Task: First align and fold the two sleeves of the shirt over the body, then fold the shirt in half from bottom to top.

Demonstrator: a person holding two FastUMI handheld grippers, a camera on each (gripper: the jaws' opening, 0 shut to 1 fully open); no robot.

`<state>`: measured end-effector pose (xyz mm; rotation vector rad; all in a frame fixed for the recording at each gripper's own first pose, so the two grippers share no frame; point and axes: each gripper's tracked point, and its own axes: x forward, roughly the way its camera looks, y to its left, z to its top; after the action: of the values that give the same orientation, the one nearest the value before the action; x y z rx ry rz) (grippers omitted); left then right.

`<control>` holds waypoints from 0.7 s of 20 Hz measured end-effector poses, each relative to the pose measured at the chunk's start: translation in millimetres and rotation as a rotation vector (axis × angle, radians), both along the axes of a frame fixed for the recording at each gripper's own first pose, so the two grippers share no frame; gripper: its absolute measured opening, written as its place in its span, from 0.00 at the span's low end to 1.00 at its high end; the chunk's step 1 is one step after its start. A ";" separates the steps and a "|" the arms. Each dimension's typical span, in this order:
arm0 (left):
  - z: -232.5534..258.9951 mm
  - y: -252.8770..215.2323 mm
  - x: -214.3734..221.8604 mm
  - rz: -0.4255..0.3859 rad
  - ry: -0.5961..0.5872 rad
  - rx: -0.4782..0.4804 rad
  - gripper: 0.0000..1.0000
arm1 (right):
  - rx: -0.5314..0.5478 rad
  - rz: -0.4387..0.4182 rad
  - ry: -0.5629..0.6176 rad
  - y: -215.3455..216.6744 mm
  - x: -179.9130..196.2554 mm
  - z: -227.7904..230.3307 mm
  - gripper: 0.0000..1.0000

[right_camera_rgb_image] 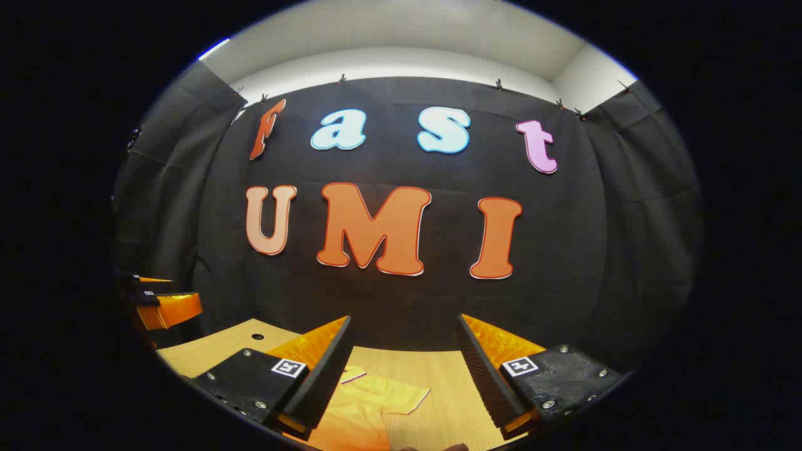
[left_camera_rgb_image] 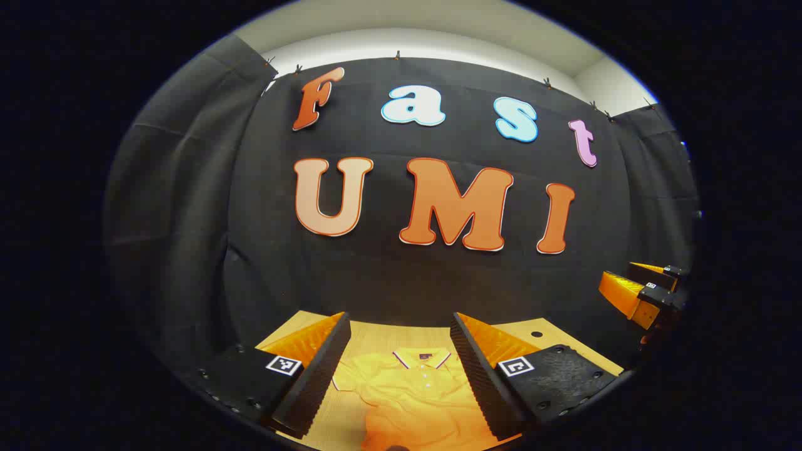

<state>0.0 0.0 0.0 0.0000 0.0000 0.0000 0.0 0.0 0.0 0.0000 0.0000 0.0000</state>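
A yellow polo shirt (left_camera_rgb_image: 413, 391) lies flat on the wooden table (left_camera_rgb_image: 376, 335), collar toward the back wall. My left gripper (left_camera_rgb_image: 401, 376) hovers above its collar and chest, open, nothing between its fingers. In the right gripper view one short sleeve of the shirt (right_camera_rgb_image: 376, 401) spreads out on the table (right_camera_rgb_image: 438, 376). My right gripper (right_camera_rgb_image: 407, 382) stands open above that sleeve, holding nothing. The right gripper (left_camera_rgb_image: 639, 291) also shows at the right edge of the left gripper view, and the left gripper (right_camera_rgb_image: 156, 304) at the left edge of the right gripper view.
The black cloth wall (left_camera_rgb_image: 438, 282) rises right behind the table's far edge. A small round hole (left_camera_rgb_image: 534, 336) marks the tabletop near its back corner, seen again as a hole (right_camera_rgb_image: 257, 337) in the right gripper view.
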 end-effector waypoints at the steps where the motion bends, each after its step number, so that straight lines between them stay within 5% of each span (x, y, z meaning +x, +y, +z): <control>1: 0.7 -2.1 1.1 -0.004 -0.004 0.003 0.98 | -0.002 0.003 0.001 2.9 1.3 0.2 0.98; 14: -2.3 0.3 -13.3 -0.056 -0.026 0.067 0.98 | 0.007 -0.016 0.032 27.2 -18.8 -4.9 0.98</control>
<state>-13.3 0.3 -2.3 0.0667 -0.0256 -0.0555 -18.8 27.2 -4.9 0.0071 0.0319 -0.0156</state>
